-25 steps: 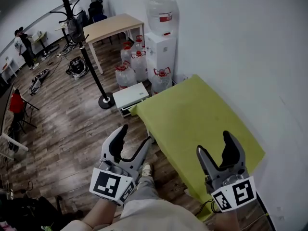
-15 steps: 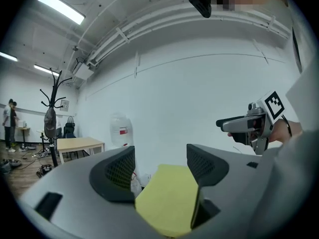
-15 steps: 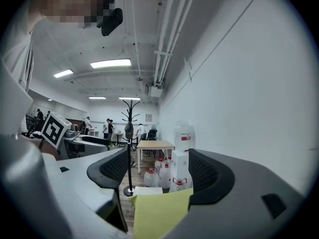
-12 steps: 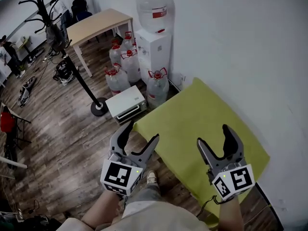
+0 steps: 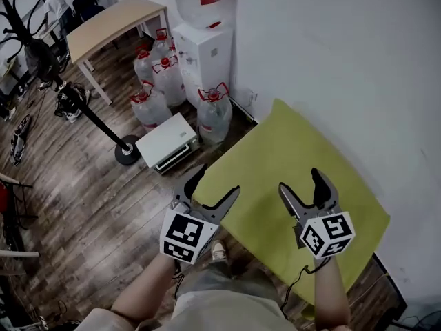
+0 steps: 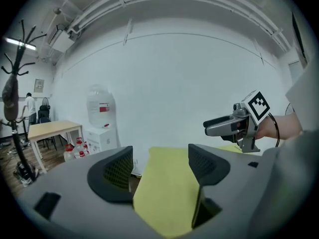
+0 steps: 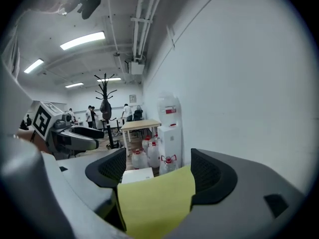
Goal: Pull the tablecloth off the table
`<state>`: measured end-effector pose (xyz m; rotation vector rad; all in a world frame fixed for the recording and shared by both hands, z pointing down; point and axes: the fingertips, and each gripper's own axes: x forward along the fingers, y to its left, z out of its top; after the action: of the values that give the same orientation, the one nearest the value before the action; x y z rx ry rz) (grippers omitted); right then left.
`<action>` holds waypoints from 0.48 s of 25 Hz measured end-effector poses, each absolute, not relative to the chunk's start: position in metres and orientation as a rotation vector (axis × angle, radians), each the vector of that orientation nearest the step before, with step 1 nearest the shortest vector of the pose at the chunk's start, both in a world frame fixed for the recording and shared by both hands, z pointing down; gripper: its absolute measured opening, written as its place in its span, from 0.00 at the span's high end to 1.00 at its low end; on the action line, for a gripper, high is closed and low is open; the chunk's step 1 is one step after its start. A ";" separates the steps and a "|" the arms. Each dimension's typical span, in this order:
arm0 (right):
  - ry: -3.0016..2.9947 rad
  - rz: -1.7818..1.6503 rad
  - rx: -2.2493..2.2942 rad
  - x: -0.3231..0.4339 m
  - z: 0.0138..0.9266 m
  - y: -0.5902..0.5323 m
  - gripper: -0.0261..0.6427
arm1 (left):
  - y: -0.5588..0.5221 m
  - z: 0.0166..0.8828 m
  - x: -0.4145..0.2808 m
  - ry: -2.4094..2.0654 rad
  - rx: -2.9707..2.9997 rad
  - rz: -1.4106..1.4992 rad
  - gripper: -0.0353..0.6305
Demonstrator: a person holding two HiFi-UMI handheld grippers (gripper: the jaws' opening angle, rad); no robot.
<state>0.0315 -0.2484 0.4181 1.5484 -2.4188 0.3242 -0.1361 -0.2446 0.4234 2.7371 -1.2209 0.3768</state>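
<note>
A yellow-green tablecloth (image 5: 289, 150) covers a small table against the white wall. Both grippers hover above its near edge. My left gripper (image 5: 214, 185) is over the cloth's near left corner, its jaws opening with nothing pressed between them. My right gripper (image 5: 301, 183) is over the middle of the cloth, its jaws also opening and holding nothing. In the left gripper view the cloth (image 6: 167, 193) lies below the spread jaws (image 6: 159, 166), with the right gripper (image 6: 234, 126) off to the right. In the right gripper view the cloth (image 7: 154, 203) shows between the jaws (image 7: 157, 171).
A water dispenser (image 5: 207, 47) stands at the wall beyond the table, with several water jugs (image 5: 155, 92) around it. A white box (image 5: 167, 142) and a coat stand base (image 5: 127, 150) sit on the wood floor. A wooden table (image 5: 114, 26) is farther back.
Both grippers have moved forward over the cloth's near edge, the left one from above the floor to the cloth's corner. Both pairs of jaws have spread wider.
</note>
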 end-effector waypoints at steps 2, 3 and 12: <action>-2.376 0.367 1.564 0.038 0.440 -0.266 0.37 | -0.258 0.449 -0.127 -1.157 2.711 0.425 0.43; -2.358 0.387 1.569 0.041 0.451 -0.274 0.36 | -0.264 0.462 -0.122 -1.133 2.693 0.443 0.43; -2.228 0.517 1.530 0.071 0.558 -0.331 0.35 | -0.312 0.562 -0.086 -1.033 2.543 0.588 0.43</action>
<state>0.0708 -0.3307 0.5579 1.5301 -2.2281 0.5166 -0.0858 -0.3118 0.5618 2.5432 -1.0331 0.5882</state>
